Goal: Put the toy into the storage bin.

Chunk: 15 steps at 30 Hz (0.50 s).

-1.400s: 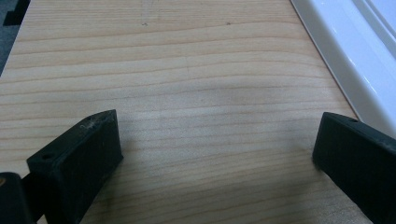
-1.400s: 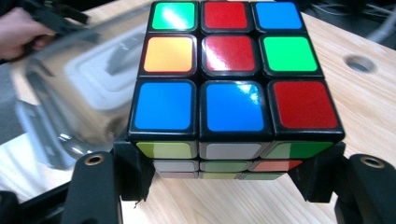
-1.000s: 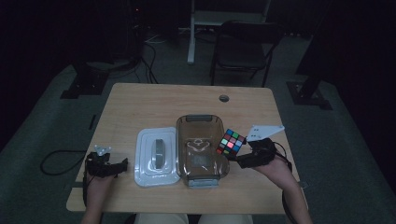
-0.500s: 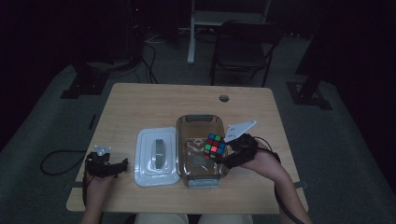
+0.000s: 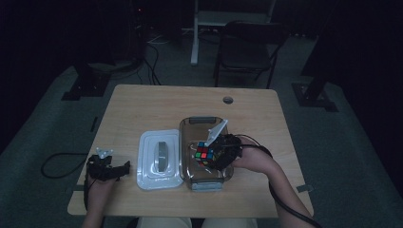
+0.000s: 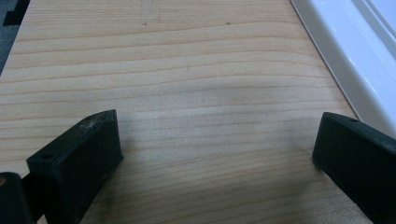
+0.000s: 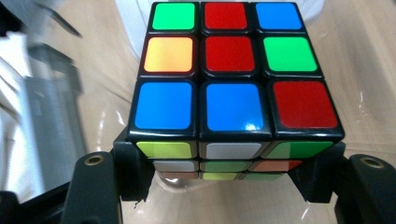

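Surveying, left to right:
Left gripper (image 5: 124,167): jaws spread wide, nothing between them, resting on the table (image 5: 142,104) at 9 o'clock of the lid (image 5: 159,159).
Cube (image 5: 203,152): pinched between the right gripper (image 5: 212,153) jaws, over the clear container (image 5: 199,124).
Key relation: container floor lies directly beneath the cube; right hand nearer.
Cube axis: none, equal sides; multicoloured face (image 7: 233,70) points up.

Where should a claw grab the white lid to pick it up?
Probably by the raised grey handle in the middle of the white lid, coming straight down from above. The lid lies flat on the table, so its thin edges give little to pinch. The open left claw sits just beside it.
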Each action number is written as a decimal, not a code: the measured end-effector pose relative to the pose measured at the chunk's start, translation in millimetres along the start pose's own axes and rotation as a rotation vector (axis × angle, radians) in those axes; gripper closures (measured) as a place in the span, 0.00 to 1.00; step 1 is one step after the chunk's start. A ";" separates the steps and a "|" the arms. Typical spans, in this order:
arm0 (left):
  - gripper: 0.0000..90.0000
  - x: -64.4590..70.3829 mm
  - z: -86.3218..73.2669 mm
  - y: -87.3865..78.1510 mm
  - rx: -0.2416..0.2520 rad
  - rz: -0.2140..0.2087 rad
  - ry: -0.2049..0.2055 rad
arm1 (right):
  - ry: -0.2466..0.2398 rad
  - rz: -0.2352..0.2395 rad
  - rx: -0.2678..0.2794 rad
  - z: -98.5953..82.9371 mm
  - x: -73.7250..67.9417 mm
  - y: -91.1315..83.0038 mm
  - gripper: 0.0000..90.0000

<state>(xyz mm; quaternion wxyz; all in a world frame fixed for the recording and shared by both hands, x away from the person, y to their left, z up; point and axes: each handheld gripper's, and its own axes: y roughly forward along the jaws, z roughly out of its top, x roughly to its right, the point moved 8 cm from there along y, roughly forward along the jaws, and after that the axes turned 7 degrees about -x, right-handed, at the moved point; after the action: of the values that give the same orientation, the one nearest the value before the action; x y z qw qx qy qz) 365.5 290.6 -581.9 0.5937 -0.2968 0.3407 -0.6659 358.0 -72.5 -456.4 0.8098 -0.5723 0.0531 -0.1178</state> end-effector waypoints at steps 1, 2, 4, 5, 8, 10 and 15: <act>0.02 0.0 0.0 0.0 0.000 0.000 0.000 | -0.006 -0.004 -0.023 0.7 0.4 3.3 0.38; 0.02 0.0 0.0 0.0 0.000 0.000 0.000 | -0.011 -0.008 -0.045 1.5 0.5 6.7 0.38; 0.02 0.1 0.1 0.1 0.001 0.000 -0.001 | -0.028 -0.019 -0.095 3.2 0.3 13.4 0.38; 0.02 0.1 0.1 0.1 0.001 0.000 -0.001 | -0.040 -0.021 -0.121 4.0 -0.3 16.8 0.38; 0.02 0.0 0.0 0.0 0.000 0.000 0.000 | -0.069 -0.025 -0.198 5.6 -3.5 25.7 0.38; 0.02 0.0 0.0 0.0 0.000 0.000 0.000 | -0.091 -0.015 -0.242 6.5 -4.8 30.8 0.38; 0.02 0.0 0.1 0.1 0.001 0.000 0.000 | -0.122 -0.031 -0.354 7.0 -4.8 40.8 0.38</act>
<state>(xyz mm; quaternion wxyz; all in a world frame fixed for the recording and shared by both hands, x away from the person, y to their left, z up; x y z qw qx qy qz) 365.6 290.5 -581.9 0.5941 -0.2964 0.3402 -0.6660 360.2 -52.0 -492.7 0.6964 -0.7125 0.0147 -0.0842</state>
